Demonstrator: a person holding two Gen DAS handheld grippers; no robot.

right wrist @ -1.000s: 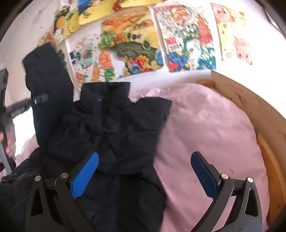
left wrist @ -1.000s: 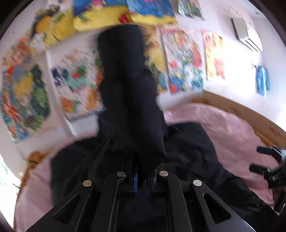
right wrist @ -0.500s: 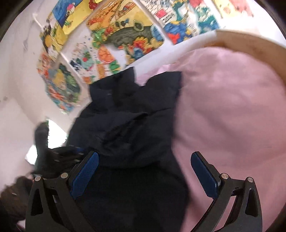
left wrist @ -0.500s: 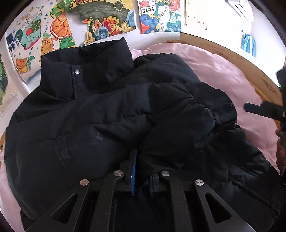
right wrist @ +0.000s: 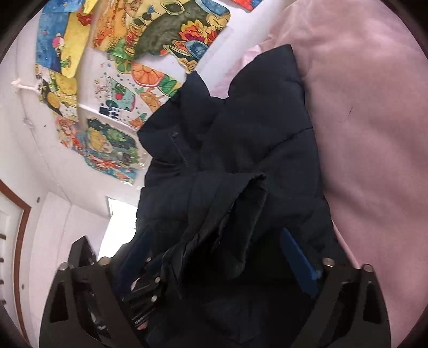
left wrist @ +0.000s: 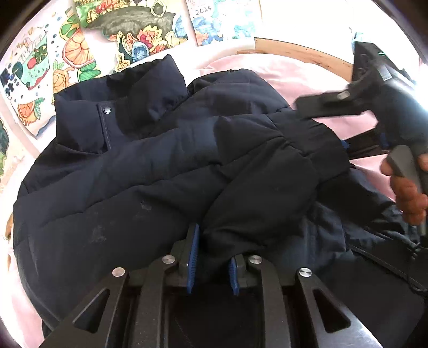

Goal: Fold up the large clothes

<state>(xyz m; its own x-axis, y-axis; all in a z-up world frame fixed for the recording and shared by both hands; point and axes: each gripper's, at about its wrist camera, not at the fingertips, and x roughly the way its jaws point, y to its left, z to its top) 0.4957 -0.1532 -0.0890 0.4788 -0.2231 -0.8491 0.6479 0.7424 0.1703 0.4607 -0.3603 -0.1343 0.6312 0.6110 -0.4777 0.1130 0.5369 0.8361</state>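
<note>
A dark navy puffer jacket (left wrist: 112, 182) lies front up on the pink bed, collar toward the wall. One sleeve (left wrist: 256, 192) is folded across its chest. The cuff sits between the blue pads of my left gripper (left wrist: 213, 263), whose jaws are opening and no longer squeeze it. My right gripper (left wrist: 321, 124) comes in from the right, its jaws wide and closing, straddling the jacket's right edge. In the right wrist view the jacket (right wrist: 267, 128) and folded sleeve (right wrist: 227, 219) fill the space between the right gripper's (right wrist: 208, 267) fingers; only one blue pad (right wrist: 299, 262) shows.
Around the jacket spreads the pink sheet (left wrist: 289, 69). A wooden bed frame (left wrist: 302, 52) runs behind it. Colourful drawings (left wrist: 128, 24) cover the white wall by the collar. A person's hand (left wrist: 409, 195) grips the right gripper's handle. My left gripper (right wrist: 144, 289) shows low in the right wrist view.
The left gripper came down and laid the raised sleeve across the jacket, then its pads parted a little. The right gripper rolled and swung in to the jacket's right edge.
</note>
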